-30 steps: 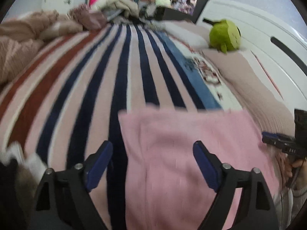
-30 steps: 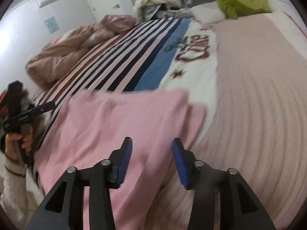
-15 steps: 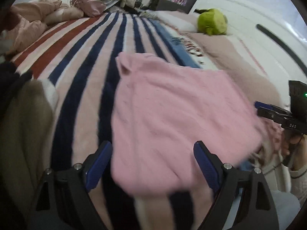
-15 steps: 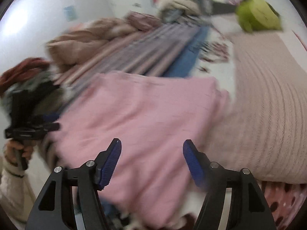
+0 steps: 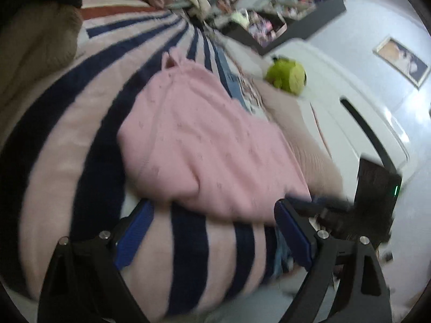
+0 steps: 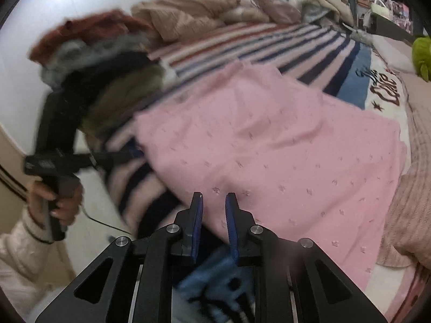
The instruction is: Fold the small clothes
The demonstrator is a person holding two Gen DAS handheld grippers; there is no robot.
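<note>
Left gripper [image 5: 212,231]: jaws wide, empty. Right gripper [image 6: 214,215]: jaws narrow, nothing visibly pinched, near hem just ahead of the tips. Pink garment [image 6: 269,145] lies flat on the striped bedspread [image 5: 67,140], straight ahead of both tools. Looks light, soft, floppy knit; will sag, so pinch corners or hem. Bed edge right under the tools. Clothes pile [image 6: 89,62] beyond the left tool; green plush [image 5: 287,76] far off; open bedspread between.

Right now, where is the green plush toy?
The green plush toy sits at the far end of the bed beside the white headboard, beyond the pink garment; in the right wrist view it shows at the right edge.
</note>
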